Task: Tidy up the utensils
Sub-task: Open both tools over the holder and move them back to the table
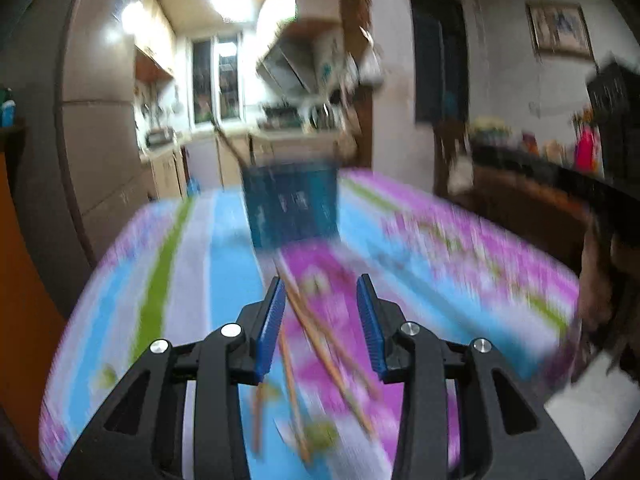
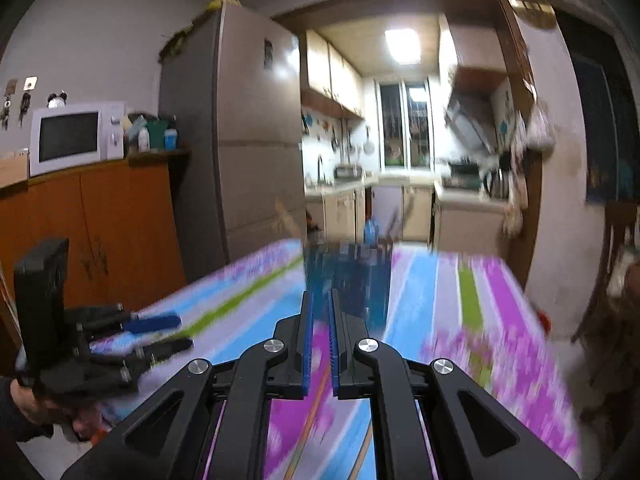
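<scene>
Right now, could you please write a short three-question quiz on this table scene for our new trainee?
1. True or false: the left gripper is open, with chopsticks lying on the tablecloth between its fingers.
2. Which gripper has its jaws nearly closed? A) left B) right C) both
3. Fill in: the utensil holder standing on the far part of the table is dark ____.

Key: 1 true; 2 B, the right gripper, with nothing visibly held; 3 blue.

Striped tablecloth (image 1: 192, 264) open on both sides, blue utensil holder (image 1: 292, 204) blocking centre, chopsticks (image 1: 320, 340) scattered nearside
</scene>
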A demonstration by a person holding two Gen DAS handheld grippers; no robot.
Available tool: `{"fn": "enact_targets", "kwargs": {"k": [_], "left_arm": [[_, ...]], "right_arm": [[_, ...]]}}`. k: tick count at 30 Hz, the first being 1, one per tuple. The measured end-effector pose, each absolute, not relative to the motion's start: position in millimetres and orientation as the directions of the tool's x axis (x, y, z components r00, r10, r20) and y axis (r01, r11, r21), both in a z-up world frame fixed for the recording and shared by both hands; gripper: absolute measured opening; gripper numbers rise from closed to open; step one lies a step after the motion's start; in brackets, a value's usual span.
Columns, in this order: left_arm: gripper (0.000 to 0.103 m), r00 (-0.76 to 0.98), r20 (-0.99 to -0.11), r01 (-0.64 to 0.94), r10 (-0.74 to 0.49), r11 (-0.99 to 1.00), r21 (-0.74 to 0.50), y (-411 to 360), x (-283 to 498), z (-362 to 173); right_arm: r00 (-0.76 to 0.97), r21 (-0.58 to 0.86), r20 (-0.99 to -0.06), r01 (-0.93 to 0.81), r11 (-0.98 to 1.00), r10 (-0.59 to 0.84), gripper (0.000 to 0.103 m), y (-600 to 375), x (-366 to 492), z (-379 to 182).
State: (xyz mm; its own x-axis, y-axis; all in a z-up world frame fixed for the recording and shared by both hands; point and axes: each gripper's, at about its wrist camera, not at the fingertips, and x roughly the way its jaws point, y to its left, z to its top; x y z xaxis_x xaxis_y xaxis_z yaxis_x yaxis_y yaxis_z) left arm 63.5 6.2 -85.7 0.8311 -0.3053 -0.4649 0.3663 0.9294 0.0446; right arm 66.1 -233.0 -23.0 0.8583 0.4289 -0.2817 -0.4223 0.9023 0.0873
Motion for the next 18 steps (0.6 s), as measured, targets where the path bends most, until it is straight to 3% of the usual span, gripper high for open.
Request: {"fn": "enact_targets", "kwargs": {"k": [2, 6, 16, 18], "left_arm": [[0.036, 0.811, -0.504, 0.365, -0.296, 0.930, 0.040, 2, 54, -109], [0.036, 0.822, -0.500, 0.341, -0.272, 0.939, 0.049, 3, 34, -130], [0.035, 0.824, -0.515, 0.322, -0.238, 0.943, 0.080, -11, 29, -154], [0.030, 0.823, -0.520, 0.320, -0.231, 0.943, 0.089, -13, 29, -158]], "right_arm": [[0.843, 0.126, -0.320, -0.415, 0.901, 0.432, 0.008, -231, 53, -49], [0.832, 0.144, -0.358, -0.399, 0.906, 0.424, 0.008, -230, 33, -82], [0.815, 0.173, -0.403, -0.380, 0.909, 0.417, 0.008, -231, 20, -110], [0.815, 0.176, -0.406, -0.374, 0.910, 0.414, 0.008, -232, 18, -114]]}}
